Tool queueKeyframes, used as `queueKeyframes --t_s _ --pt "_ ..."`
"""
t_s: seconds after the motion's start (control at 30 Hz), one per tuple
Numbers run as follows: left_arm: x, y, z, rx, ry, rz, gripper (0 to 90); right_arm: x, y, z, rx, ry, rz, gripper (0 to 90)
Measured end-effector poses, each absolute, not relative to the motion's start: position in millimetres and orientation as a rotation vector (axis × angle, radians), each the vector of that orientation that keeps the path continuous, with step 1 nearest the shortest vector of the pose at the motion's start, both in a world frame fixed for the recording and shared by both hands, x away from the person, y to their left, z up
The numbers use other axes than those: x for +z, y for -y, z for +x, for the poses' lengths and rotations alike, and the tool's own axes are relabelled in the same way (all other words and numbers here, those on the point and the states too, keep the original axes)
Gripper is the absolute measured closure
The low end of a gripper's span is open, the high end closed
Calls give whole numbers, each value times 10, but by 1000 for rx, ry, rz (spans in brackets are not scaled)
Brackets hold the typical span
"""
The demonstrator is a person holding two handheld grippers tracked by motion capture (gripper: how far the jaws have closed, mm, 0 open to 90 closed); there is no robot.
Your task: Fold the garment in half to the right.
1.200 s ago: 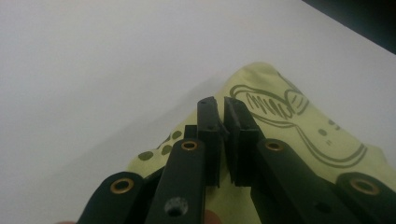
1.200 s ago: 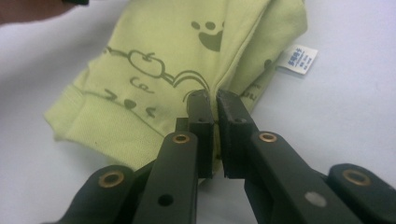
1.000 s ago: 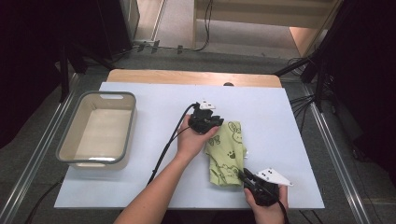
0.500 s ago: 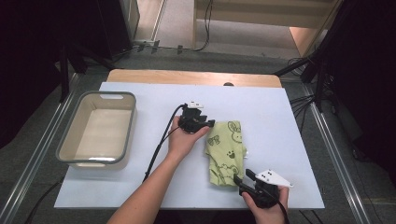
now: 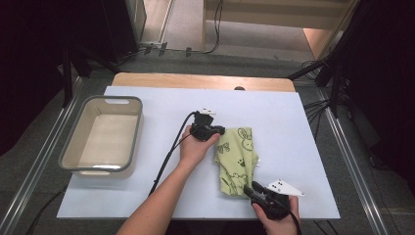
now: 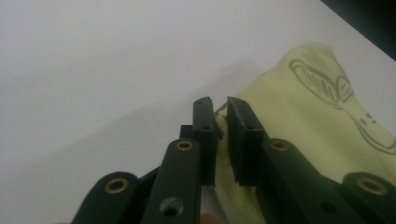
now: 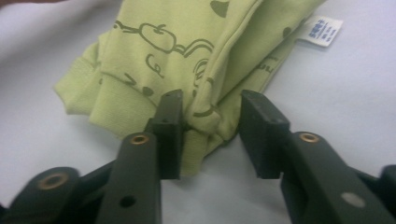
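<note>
A light green cloth [image 5: 237, 161] printed with dark animal outlines lies folded on the white table sheet [image 5: 293, 122]. My left gripper [image 5: 220, 131] is at its upper left corner. In the left gripper view its jaws [image 6: 220, 109] have just been closing and now pinch the cloth's edge [image 6: 303, 102]. My right gripper [image 5: 247, 188] is at the cloth's near corner. In the right gripper view its jaws [image 7: 210, 107] have been closing and straddle a fold of the cloth [image 7: 187, 42], with a gap left beside the right pad.
A grey rectangular bin [image 5: 100, 100] stands empty at the left of the sheet. A small white label [image 7: 321, 31] sticks out from the cloth's right edge. The wooden table edge runs along the far side, with dark stands and cables beyond.
The left gripper drew slightly left off the cloth's top edge, then came back to its upper left corner. The right gripper stayed at the near corner.
</note>
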State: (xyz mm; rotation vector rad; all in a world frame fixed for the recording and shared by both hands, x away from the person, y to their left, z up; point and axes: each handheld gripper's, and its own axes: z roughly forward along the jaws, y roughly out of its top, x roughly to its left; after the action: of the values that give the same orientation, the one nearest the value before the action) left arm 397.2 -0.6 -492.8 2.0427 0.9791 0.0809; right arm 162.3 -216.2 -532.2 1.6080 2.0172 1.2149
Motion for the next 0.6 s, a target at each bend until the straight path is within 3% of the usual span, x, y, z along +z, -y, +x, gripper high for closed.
queueKeyframes --t_s 0.2,0.6 --pt "-4870 -32 3962 85 -958 2038 851 -5313 2168 1615 1242 -2023 1604 726" --pt "-4735 -189 3925 144 -941 2055 854 -5257 2011 1619 1286 -2002 1597 737"
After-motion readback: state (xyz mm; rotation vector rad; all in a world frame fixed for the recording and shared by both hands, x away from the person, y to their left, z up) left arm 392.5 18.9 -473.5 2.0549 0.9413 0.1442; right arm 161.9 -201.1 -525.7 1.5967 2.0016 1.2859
